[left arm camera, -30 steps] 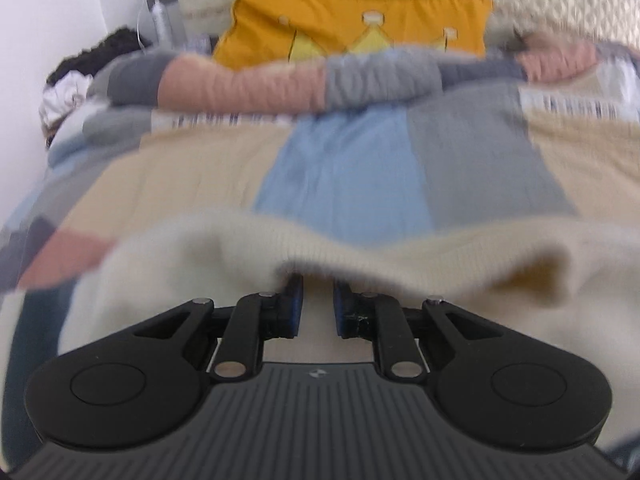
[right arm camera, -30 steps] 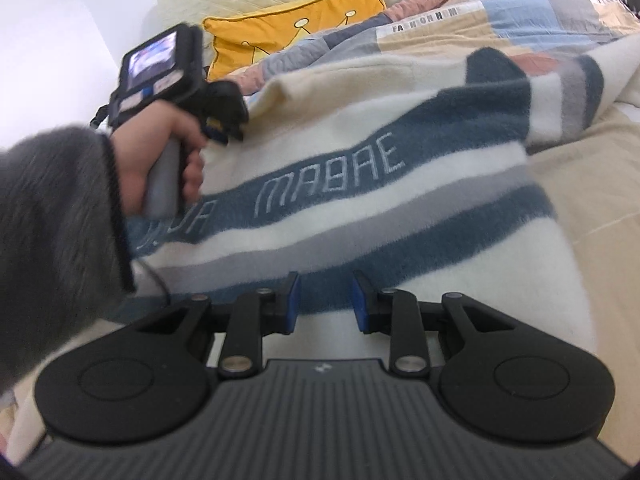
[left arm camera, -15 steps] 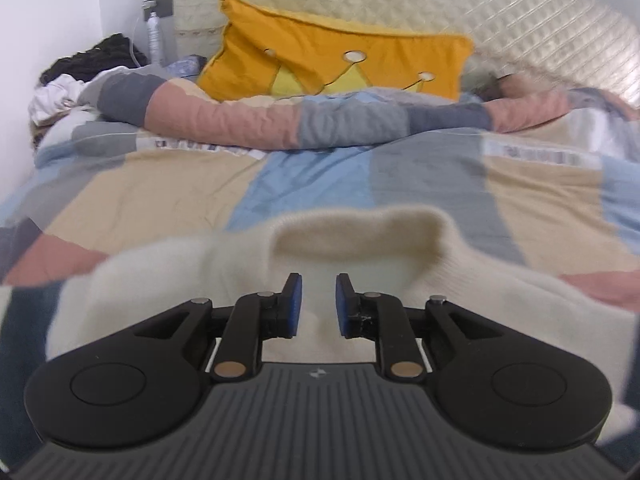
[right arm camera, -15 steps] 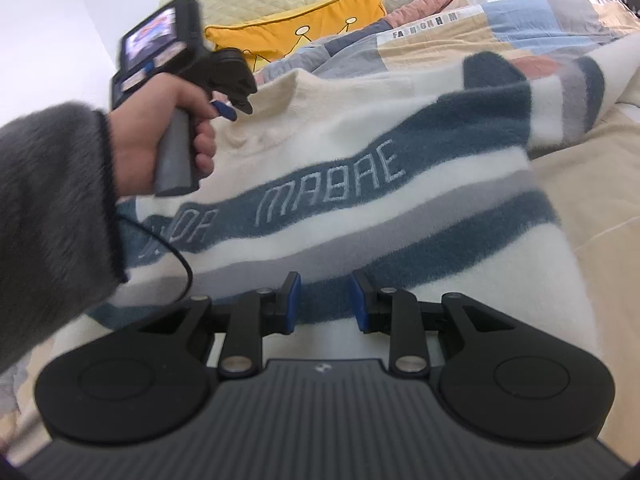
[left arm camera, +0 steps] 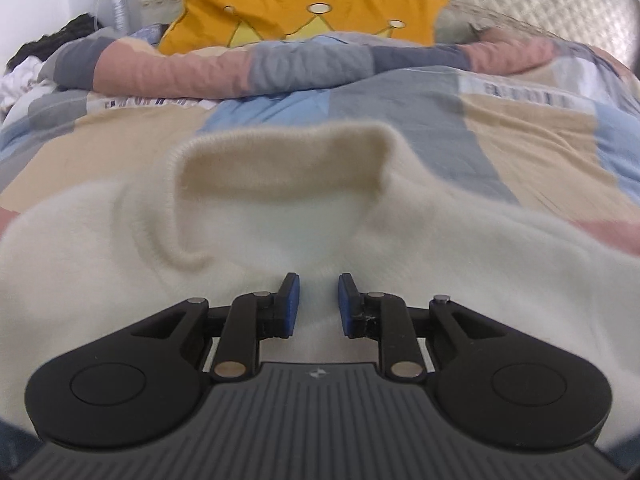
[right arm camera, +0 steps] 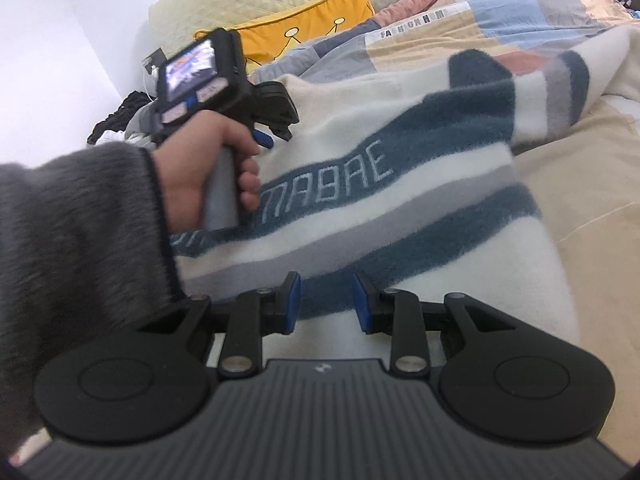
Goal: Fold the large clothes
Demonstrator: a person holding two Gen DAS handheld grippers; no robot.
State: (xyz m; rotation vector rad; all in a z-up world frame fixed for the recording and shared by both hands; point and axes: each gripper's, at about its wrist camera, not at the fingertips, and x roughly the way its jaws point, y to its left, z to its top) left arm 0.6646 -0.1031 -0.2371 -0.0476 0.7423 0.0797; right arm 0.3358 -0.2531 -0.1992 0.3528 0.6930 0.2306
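A cream sweater [left arm camera: 280, 232] with blue and grey stripes lies spread on the bed, its collar [left arm camera: 288, 160] towards the pillow. In the right wrist view its blue band [right arm camera: 400, 160] carries pale lettering. My left gripper [left arm camera: 319, 284] hovers just behind the collar. Its jaws stand a little apart, and the cloth lies beneath them, not pinched. A hand holds the left gripper [right arm camera: 276, 128] at the sweater's top edge. My right gripper [right arm camera: 326, 282] sits over the lower stripes near the hem. Its jaws stand slightly apart with nothing between the pads.
The sweater rests on a patchwork quilt [left arm camera: 400, 104]. At the head of the bed a yellow cushion [left arm camera: 312, 12] leans on a quilted headboard [left arm camera: 540, 4]. Crumpled clothes [left arm camera: 24, 64] are heaped at the far left. A grey sleeve [right arm camera: 60, 240] fills the left of the right wrist view.
The left gripper has let go of the collar. The collar now lies flat on the quilt, and the gripper has drawn back and sunk lower. The right gripper has stayed still.
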